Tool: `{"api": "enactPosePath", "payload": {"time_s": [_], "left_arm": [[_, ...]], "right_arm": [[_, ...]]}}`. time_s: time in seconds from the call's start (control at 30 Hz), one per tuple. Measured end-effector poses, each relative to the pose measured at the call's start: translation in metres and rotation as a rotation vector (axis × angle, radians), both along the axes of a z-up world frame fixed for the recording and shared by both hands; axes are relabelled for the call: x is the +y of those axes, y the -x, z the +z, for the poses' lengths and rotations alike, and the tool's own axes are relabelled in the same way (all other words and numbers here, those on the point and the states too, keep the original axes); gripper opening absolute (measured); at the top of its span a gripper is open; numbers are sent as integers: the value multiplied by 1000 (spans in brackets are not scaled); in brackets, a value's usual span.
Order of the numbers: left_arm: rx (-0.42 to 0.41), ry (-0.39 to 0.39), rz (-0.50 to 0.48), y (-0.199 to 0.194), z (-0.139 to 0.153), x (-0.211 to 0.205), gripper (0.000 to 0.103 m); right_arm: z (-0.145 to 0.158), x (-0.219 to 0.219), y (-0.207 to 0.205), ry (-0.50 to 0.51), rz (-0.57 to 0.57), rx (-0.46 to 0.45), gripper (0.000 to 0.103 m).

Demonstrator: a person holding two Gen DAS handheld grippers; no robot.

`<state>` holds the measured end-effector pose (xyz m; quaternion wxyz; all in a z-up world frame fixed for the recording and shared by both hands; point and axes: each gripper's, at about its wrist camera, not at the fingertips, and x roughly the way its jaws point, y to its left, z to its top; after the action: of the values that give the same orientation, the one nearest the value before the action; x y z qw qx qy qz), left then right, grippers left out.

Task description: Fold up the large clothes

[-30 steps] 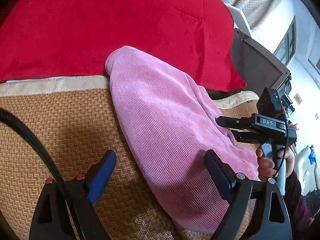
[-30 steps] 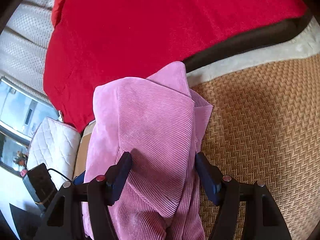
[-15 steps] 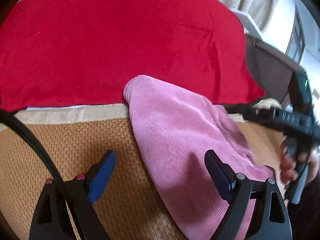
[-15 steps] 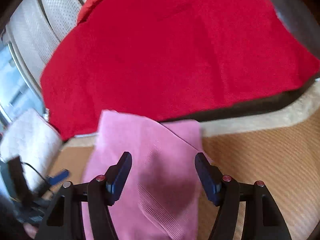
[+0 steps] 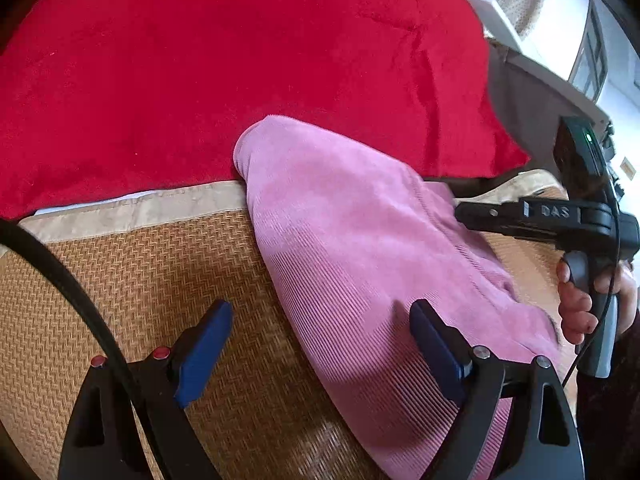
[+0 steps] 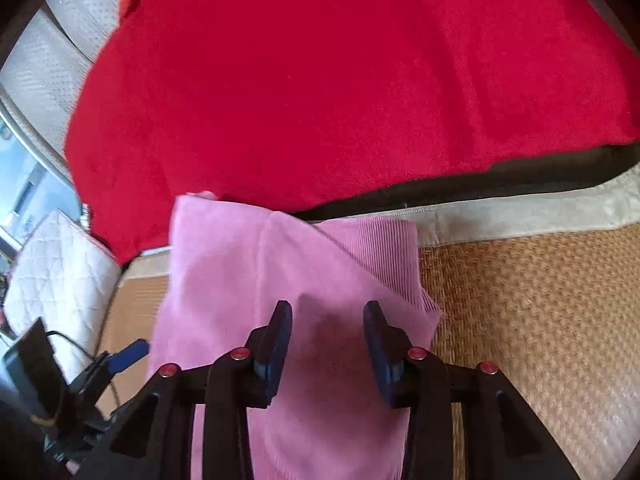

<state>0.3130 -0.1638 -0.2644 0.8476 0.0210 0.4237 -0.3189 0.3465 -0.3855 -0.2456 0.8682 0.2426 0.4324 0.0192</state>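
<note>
On the woven mat [image 5: 120,280] lies one pink garment [image 5: 360,248].

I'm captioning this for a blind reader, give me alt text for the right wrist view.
The right gripper, jaws closing with nothing pinched yet, hovers over a folded pink corduroy garment lying on a woven mat. A red blanket fills the space behind.

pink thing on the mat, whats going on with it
A person holding a gripper in each hand is folding a pink corduroy garment on a woven mat, in front of a red blanket. The right gripper is above the folded cloth with its jaws closing, nothing pinched between them. The left gripper is wide open over the garment's edge, holding nothing.
</note>
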Motion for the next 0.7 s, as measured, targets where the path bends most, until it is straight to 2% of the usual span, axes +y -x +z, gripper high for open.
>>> {"api": "enactPosePath", "payload": {"time_s": [0.13,0.2,0.33,0.43,0.53,0.6,0.7], "left_arm": [[-10,22,-66,24,13,12,90],[-21,18,-112,39,17,4,90],[-86,-36,-215,66,23,-5,90],[-82,-149,-255,76,6,-23,91],[17,-112,-243,67,-10,-20,93],[33,-94,-233,63,-10,-17,93],[-22,-99,-235,65,-1,-17,93]], "right_arm": [[16,6,47,16,38,-19,42],[25,14,59,22,68,-43,42],[33,21,101,-9,99,-72,42],[16,29,119,-29,121,-32,42],[-19,36,116,-14,113,94,42],[-19,37,121,3,110,85,41],[-8,41,128,21,114,52,41]]}}
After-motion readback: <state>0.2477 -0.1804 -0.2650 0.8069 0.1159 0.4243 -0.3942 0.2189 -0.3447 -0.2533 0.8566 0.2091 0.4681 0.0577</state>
